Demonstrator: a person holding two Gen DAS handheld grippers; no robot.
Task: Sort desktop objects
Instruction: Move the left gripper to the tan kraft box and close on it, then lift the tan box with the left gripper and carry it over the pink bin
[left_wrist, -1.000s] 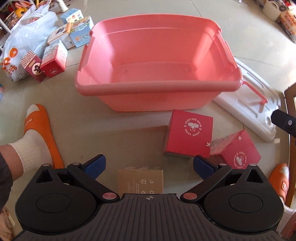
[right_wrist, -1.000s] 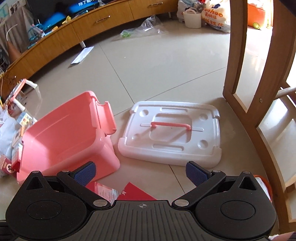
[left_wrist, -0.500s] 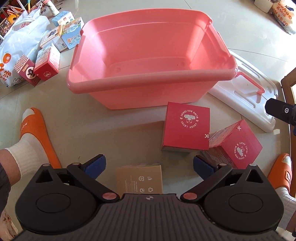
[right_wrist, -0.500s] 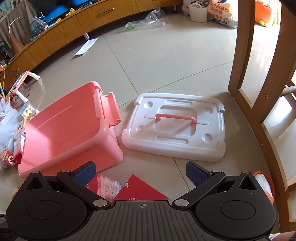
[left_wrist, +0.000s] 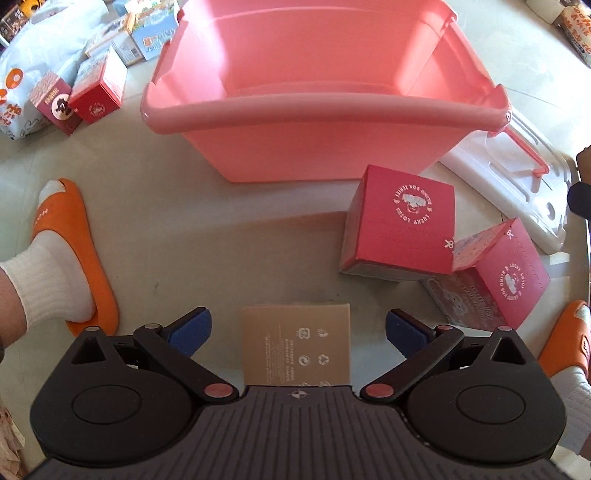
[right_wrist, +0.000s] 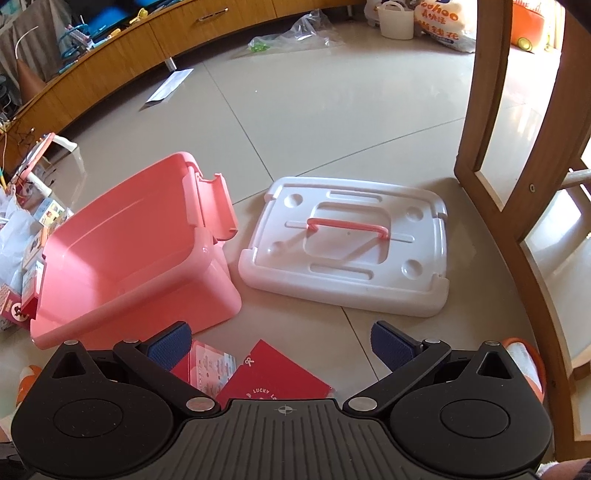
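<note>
A tan cardboard box (left_wrist: 295, 343) lies on the floor between the open fingers of my left gripper (left_wrist: 297, 328), apart from both pads. Two red boxes lie to its right: one flat (left_wrist: 400, 230), one tilted (left_wrist: 506, 280). An empty pink bin (left_wrist: 321, 85) stands beyond them; it also shows in the right wrist view (right_wrist: 122, 254). My right gripper (right_wrist: 280, 341) is open and empty above a red box (right_wrist: 280, 376) and a second red box (right_wrist: 207, 365).
The bin's white lid (right_wrist: 347, 247) with a pink handle lies to the right of the bin. More boxes (left_wrist: 98, 92) and a plastic bag (left_wrist: 33, 48) lie far left. Feet in orange slippers (left_wrist: 70, 243) flank me. A wooden chair leg (right_wrist: 480, 92) stands at right.
My left gripper has moved forward and lower, so the tan box and the bin look nearer. My right gripper has shifted slightly, bringing the red boxes more into view. Both stay open.
</note>
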